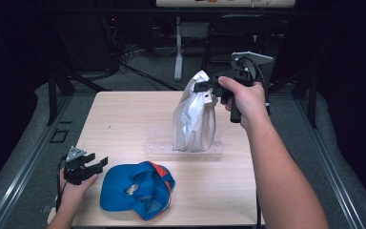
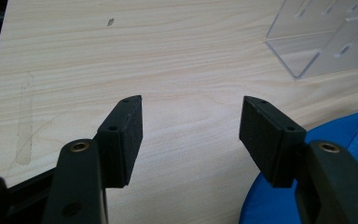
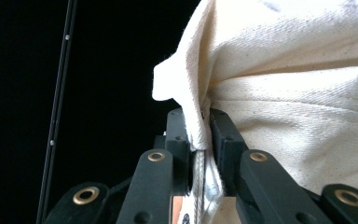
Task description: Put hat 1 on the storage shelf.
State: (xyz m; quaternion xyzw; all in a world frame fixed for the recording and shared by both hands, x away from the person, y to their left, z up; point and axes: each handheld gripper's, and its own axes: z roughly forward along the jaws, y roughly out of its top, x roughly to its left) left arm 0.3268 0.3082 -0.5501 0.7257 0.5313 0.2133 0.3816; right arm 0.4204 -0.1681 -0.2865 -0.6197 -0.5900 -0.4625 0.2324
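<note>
Blue cap (image 1: 136, 190) w/ orange trim lies nearest the camera, at the table's (image 1: 124, 119) 6 o'clock edge, crown up. Just beside it at 9 o'clock, the left gripper (image 1: 95, 164) rests low w/ jaws spread wide & nothing between them; in the left gripper view the cap's (image 2: 340, 135) blue rim sits just off the right-hand pad (image 2: 265, 135). Toward 12 o'clock a white cloth bag (image 1: 194, 117) stands upright, long axis vertical, on a clear acrylic stand (image 1: 183, 149) at table centre. The right gripper (image 1: 205, 86), raised, is clamped on a fold of fabric (image 3: 200, 116) at the bag's top, approx. 1 o'clock side. Likely next move turns on this: bag hangs below the right jaws, so lift goes straight up; cap is the left hand's, well apart from the right.
</note>
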